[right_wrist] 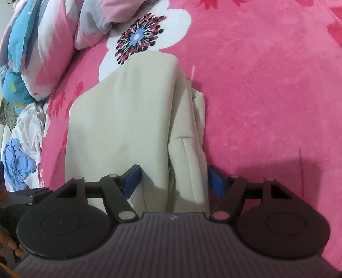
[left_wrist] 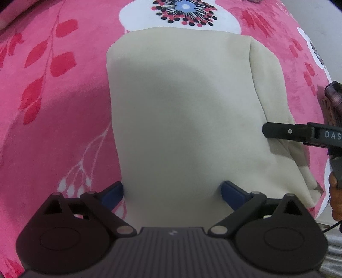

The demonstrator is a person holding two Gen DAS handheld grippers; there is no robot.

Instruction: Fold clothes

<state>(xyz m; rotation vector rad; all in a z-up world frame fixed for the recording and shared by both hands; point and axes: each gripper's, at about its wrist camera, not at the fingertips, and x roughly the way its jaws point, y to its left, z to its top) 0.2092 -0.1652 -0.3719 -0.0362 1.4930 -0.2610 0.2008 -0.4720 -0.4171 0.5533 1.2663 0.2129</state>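
Left gripper (left_wrist: 172,192): jaws wide, straddling the near edge of the folded cream garment (left_wrist: 181,107), no grip. Right gripper (right_wrist: 173,181): jaws apart over its layered right edge. Beyond: open pink blanket (right_wrist: 267,96); clothes pile (right_wrist: 23,128) far left.

near hem of garment (left_wrist: 181,111) hidden behind left gripper (left_wrist: 172,192) body, right gripper (left_wrist: 284,131) cut off at frame edge, bedding pile (right_wrist: 42,38) cropped

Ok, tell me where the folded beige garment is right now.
The beige garment lies folded on the pink floral blanket, its far edge overlapping the white flower print. In the right wrist view it sits left of centre, right of the clothes pile.
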